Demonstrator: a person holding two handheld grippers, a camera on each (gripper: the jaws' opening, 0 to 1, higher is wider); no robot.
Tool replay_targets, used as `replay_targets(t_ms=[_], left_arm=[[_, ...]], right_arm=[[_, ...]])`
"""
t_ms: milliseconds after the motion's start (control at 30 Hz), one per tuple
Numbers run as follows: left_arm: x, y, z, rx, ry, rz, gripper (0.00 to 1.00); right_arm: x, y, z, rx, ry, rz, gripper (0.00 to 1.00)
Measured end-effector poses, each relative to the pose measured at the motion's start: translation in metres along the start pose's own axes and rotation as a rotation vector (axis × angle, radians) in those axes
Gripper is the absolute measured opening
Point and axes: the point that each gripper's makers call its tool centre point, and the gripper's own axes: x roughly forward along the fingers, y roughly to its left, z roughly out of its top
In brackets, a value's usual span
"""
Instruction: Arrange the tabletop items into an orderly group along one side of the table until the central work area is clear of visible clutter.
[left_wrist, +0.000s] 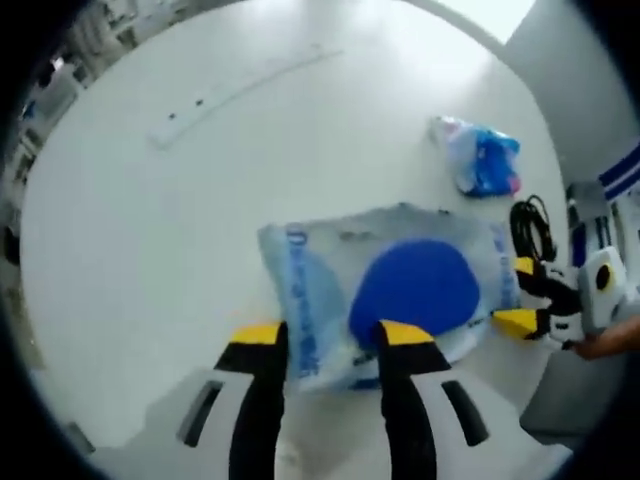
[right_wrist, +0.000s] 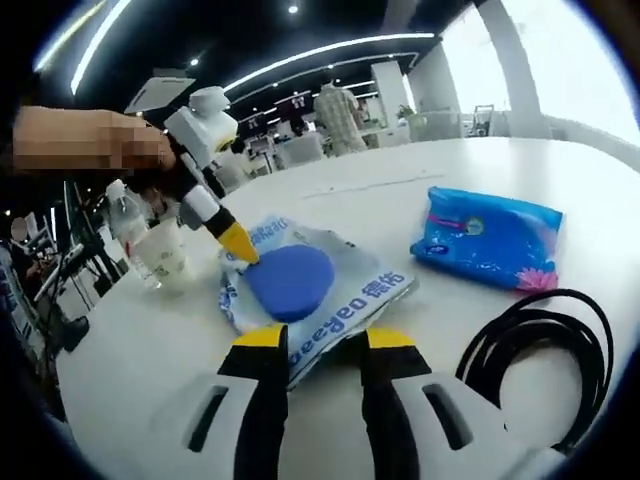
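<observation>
A clear plastic bag (left_wrist: 320, 290) with blue print lies flat on the white table (left_wrist: 150, 250), a round blue pad (left_wrist: 415, 290) inside it. My left gripper (left_wrist: 332, 335) is open, and the bag's near edge lies between its yellow-tipped jaws. My right gripper (left_wrist: 522, 293) comes in from the right, open around the bag's right edge. In the right gripper view the bag (right_wrist: 350, 290) and pad (right_wrist: 290, 280) lie just ahead of my right gripper (right_wrist: 328, 338). There my left gripper (right_wrist: 238, 245) touches the bag's far-left edge.
A blue packet (right_wrist: 490, 238) and a coiled black cable (right_wrist: 540, 350) lie to the right of the bag. A plastic cup (right_wrist: 165, 262) and a bottle (right_wrist: 125, 215) stand to its left. A long white strip (left_wrist: 240, 90) lies far across the table. A person (right_wrist: 340, 115) stands far behind.
</observation>
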Motion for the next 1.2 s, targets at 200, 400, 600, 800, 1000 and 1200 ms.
replay_targets(t_ms=[200,400,600,800,1000,1200], left_arm=[[0.0,-0.007,0.0,0.016,0.0,-0.002,0.27],[-0.001,0.002,-0.003,0.079,0.0,0.081,0.0],[-0.005,-0.002,-0.007,0.094,0.018,0.082,0.0],[-0.009,-0.008,-0.008,0.109,0.027,0.078,0.0],[-0.015,-0.013,-0.004,0.08,0.006,0.064,0.0],[-0.021,-0.017,-0.007,0.063,-0.003,0.072,0.0]], right_arm=[[0.004,0.003,-0.002,-0.028,0.026,0.003,0.18],[0.004,0.004,0.0,0.006,0.05,0.002,0.0],[-0.003,-0.002,0.005,0.047,0.073,-0.007,0.0],[-0.014,-0.009,0.014,0.095,0.072,-0.014,0.0],[-0.022,-0.011,0.019,0.089,0.069,-0.002,0.0],[-0.024,-0.014,0.026,0.09,0.064,0.004,0.0]])
